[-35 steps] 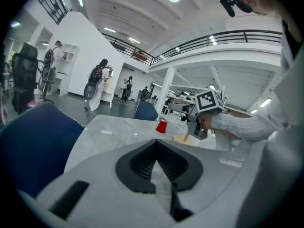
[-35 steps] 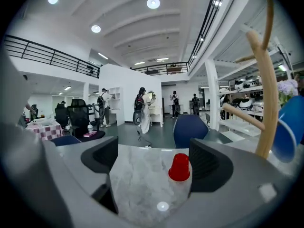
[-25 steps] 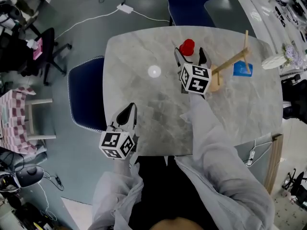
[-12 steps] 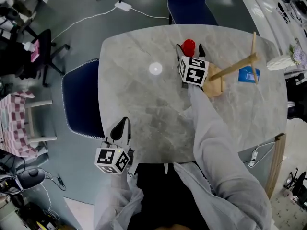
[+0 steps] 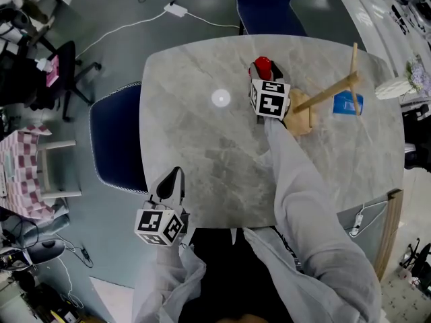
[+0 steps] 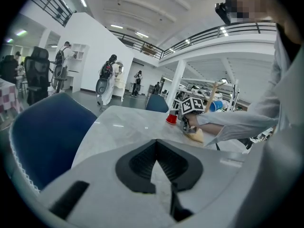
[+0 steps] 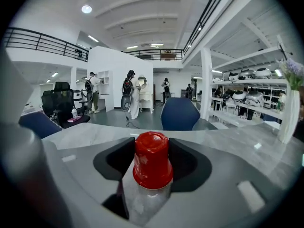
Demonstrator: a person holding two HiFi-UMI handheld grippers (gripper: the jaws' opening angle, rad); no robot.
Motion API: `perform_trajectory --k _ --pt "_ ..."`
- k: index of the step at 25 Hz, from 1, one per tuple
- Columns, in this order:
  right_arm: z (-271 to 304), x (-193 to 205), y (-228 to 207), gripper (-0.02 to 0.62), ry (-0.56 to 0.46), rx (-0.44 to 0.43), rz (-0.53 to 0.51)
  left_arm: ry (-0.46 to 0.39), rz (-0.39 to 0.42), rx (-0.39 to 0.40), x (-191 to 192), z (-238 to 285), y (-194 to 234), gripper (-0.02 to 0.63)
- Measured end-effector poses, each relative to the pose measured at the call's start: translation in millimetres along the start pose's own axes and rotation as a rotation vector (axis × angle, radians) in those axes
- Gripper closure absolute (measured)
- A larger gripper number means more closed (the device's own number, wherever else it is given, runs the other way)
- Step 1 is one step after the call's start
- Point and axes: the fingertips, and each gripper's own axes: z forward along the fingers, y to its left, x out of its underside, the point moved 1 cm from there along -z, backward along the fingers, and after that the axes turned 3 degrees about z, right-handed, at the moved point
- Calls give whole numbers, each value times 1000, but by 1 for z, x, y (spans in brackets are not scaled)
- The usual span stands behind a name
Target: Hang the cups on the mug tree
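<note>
A red cup (image 5: 262,66) stands upside down on the grey marble table (image 5: 202,147), at the far middle. My right gripper (image 5: 264,68) reaches around it. In the right gripper view the red cup (image 7: 152,159) fills the gap and the closing jaws touch both its sides. The wooden mug tree (image 5: 301,121) stands just right of that gripper, its pole leaning to the right. A blue cup (image 5: 344,103) hangs by its far branch. My left gripper (image 5: 173,175) hovers shut and holds nothing at the table's near left edge, far from the cups.
A blue chair (image 5: 114,140) stands at the table's left side and another blue chair (image 5: 269,5) at the far side. A white vase with flowers (image 5: 394,86) sits at the right edge. A cable and adapter (image 5: 176,10) lie on the floor beyond.
My right gripper has slid forward around the red cup and its jaws have narrowed onto it. My left gripper has drawn back toward the table's near edge.
</note>
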Motion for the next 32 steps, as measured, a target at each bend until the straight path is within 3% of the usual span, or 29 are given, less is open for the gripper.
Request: perform_trajectory --k 15,21,32 --pt "-83 -71 50 364 -122 -67 -32 -84 13 27 -18 -51 -8 603" --pt "-133 -84 74 364 -142 -124 -116 -104 28 39 -24 -73 -10 603" --pt "-237 -91 97 364 -196 -175 -230 -152 50 148 -35 -83 -26 603"
